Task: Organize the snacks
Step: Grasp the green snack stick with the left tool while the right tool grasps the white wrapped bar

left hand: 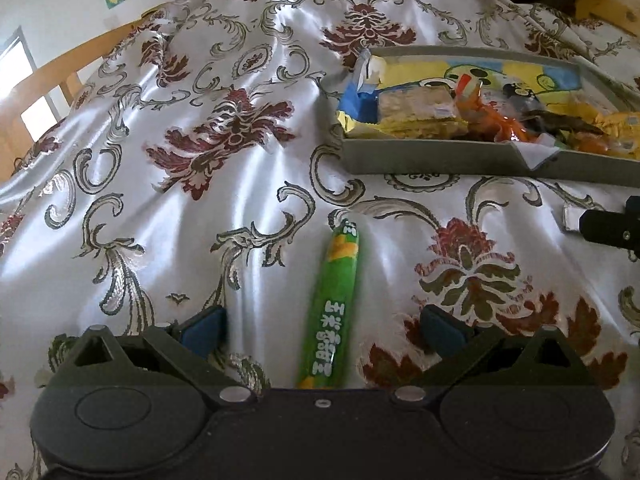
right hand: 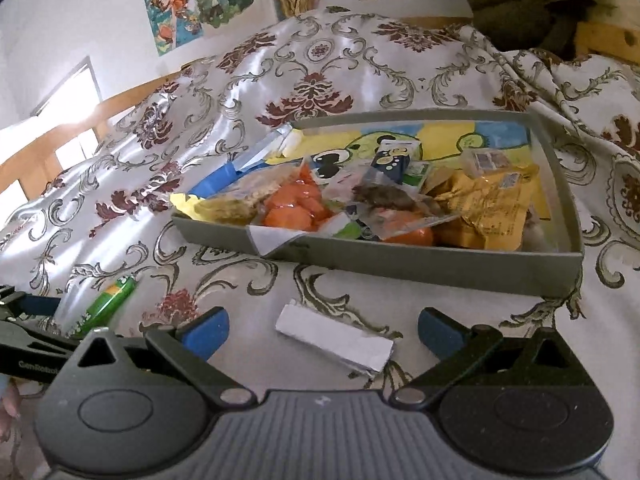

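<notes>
A green stick snack (left hand: 334, 304) lies on the patterned cloth between the open fingers of my left gripper (left hand: 322, 330); it also shows in the right wrist view (right hand: 106, 300). A silver foil packet (right hand: 336, 342) lies on the cloth between the open fingers of my right gripper (right hand: 324, 332), and its end shows in the left wrist view (left hand: 570, 219). A grey tray (right hand: 420, 262) filled with several snack packets stands beyond both grippers; it also shows in the left wrist view (left hand: 432, 158). Both grippers are empty.
The white satin cloth with red floral print (left hand: 180, 208) covers the whole surface and is wrinkled. A wooden frame (right hand: 612, 40) and dark fabric lie at the far right. Posters (right hand: 188, 8) hang on the wall behind.
</notes>
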`<state>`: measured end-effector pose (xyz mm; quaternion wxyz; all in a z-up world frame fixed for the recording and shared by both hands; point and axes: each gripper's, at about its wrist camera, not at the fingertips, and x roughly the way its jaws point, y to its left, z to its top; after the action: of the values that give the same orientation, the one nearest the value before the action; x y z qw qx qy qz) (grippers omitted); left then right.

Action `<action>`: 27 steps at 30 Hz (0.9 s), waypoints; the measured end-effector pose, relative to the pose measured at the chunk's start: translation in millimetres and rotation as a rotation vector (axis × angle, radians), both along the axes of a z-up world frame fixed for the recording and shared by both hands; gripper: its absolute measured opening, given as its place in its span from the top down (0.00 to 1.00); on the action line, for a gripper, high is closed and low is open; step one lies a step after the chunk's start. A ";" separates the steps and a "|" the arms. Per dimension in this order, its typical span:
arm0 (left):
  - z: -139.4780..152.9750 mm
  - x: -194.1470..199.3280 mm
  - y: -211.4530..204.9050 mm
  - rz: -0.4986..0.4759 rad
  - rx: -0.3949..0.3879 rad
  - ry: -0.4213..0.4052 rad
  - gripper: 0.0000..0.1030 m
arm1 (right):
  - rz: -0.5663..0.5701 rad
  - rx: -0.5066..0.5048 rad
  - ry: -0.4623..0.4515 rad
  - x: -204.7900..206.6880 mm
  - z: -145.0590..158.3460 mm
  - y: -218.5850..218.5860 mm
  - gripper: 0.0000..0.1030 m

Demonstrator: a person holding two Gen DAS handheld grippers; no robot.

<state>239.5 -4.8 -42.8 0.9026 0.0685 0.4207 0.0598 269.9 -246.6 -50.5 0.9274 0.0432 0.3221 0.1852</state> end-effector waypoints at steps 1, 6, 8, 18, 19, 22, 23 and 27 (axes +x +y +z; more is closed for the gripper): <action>-0.2 0.3 0.1 -0.002 0.004 0.001 0.01 | 0.004 -0.008 0.005 1.1 -1.3 1.5 0.00; 1.3 1.1 4.2 0.009 -0.024 0.008 0.01 | 0.037 -0.002 0.041 3.8 -8.5 6.0 0.00; 1.6 1.0 6.5 0.018 -0.035 0.010 0.01 | 0.074 0.031 0.051 2.3 -8.4 6.7 0.00; 6.5 -2.5 14.2 0.047 -0.085 0.002 0.11 | 0.224 0.057 0.073 -8.5 -9.0 21.9 0.17; 7.1 -3.0 14.8 0.053 -0.090 0.002 0.12 | 0.231 0.053 0.070 -10.0 -9.5 24.2 0.19; 8.4 -4.0 15.2 0.065 -0.102 0.003 0.18 | 0.253 0.042 0.060 -14.7 -9.9 29.9 0.28; 8.8 -4.6 14.6 0.065 -0.103 0.004 0.20 | 0.260 0.042 0.058 -16.0 -9.8 31.0 0.33; 9.9 -8.3 11.0 0.051 -0.098 0.009 0.29 | 0.256 0.019 0.037 -18.6 -11.7 36.2 0.38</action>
<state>231.3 6.2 -32.9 0.9011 0.0137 0.4290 0.0619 251.2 -210.4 -62.2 0.8896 0.0140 0.3401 0.3045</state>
